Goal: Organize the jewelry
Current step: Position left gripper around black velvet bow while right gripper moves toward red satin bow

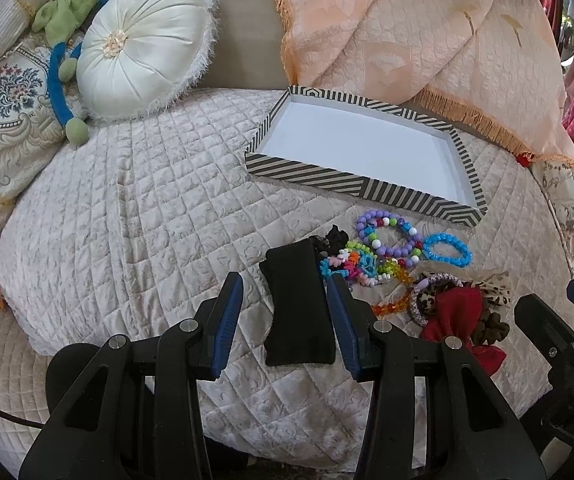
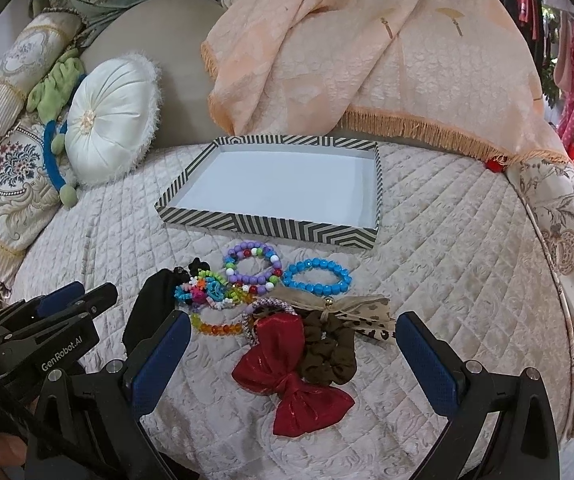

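A pile of jewelry lies on the quilted bedspread in front of an empty striped tray. The pile holds a purple bead bracelet, a blue bead bracelet, an orange bead bracelet, a red bow, a brown scrunchie and a leopard-print bow. My left gripper stands open over a flat black cloth piece, without squeezing it. My right gripper is wide open, with the red bow lying between its fingers.
A round white cushion, a green plush with a blue band and floral pillows sit at the back left. A peach fringed throw is draped behind the tray. Clothes hang at the far right.
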